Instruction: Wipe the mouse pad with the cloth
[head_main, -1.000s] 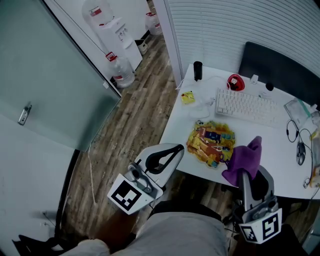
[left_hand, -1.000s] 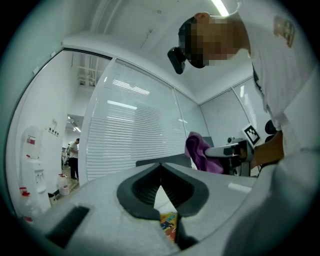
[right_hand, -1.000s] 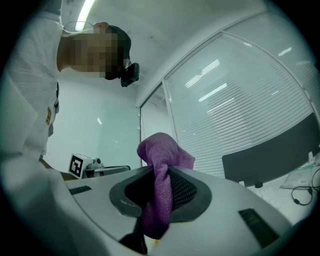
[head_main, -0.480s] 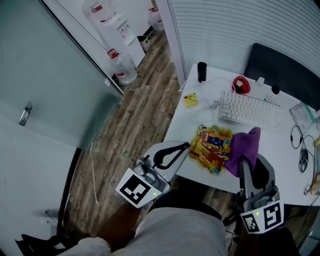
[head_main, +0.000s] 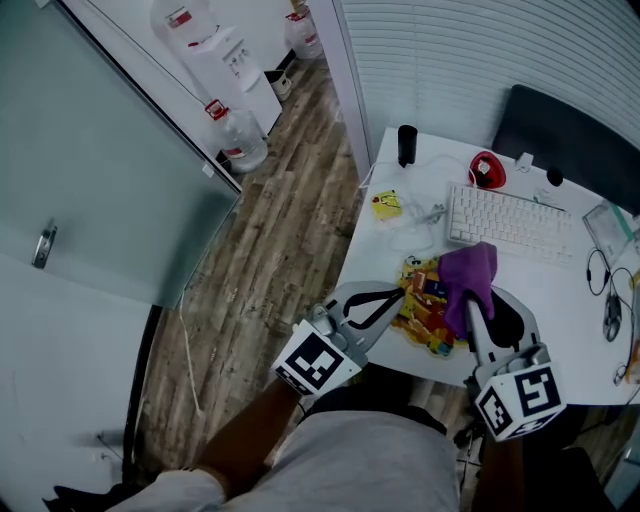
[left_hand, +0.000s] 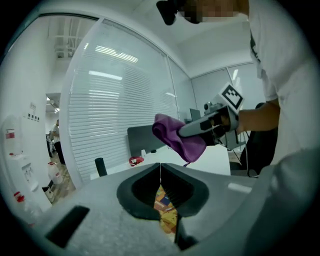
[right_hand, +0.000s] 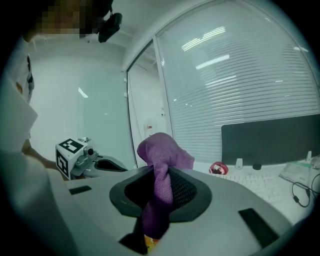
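the right gripper has its jaws clamped on the middle of a crumpled purple cloth, so a bunch stands above the jaws and a tail hangs below them, loose enough to serve as a wiping face. it holds the cloth just above the yellow-and-orange printed mouse pad, which lies at the near left of the white desk, in front of the white keyboard. wiping seems about to start; whether the cloth touches the pad cannot be told. the left gripper has its jaws closed together on nothing and hangs at the pad's near-left edge, probably placed to steady the pad so it does not slide.
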